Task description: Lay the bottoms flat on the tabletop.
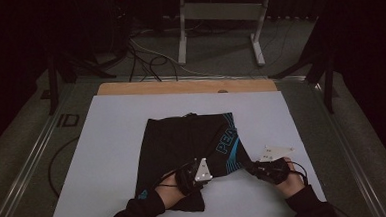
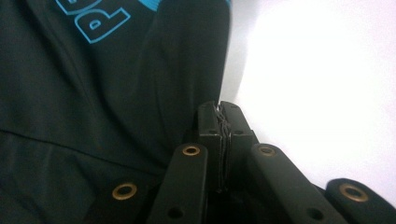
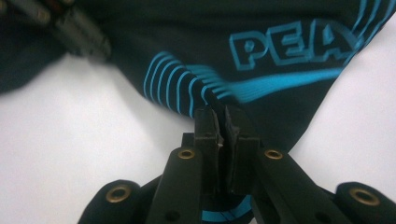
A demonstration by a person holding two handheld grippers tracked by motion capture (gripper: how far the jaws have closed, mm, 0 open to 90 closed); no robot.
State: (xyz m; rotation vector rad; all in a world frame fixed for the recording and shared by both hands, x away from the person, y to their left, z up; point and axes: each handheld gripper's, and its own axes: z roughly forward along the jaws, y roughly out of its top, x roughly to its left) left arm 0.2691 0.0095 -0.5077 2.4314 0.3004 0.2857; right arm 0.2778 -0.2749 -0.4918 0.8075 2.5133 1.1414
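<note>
A pair of black fabric shorts with turquoise stripes and lettering point(image 1: 190, 143) lay flat near the middle of a white sheet-covered table point(image 1: 107, 143), the waistband toward the far edge and both leg hems toward the person. Wide bare surface remained to the left, to the right and beyond the shorts; a strip of bare wood point(image 1: 185, 87) showed along the far table edge.

The left gripper point(image 1: 197, 171) sat at the hem of the left leg, its fingers point(image 2: 208, 123) clenched on a thin fold of the smooth, matte cloth at the garment's edge, beside bare white table. The right gripper point(image 1: 261, 167) sat at the hem of the right leg, near the table's right edge. Its fingers point(image 3: 205, 126) were clamped on the striped hem, where printed turquoise bands ran under outlined block letters. The cloth between the two grips lay slightly rumpled.
</note>
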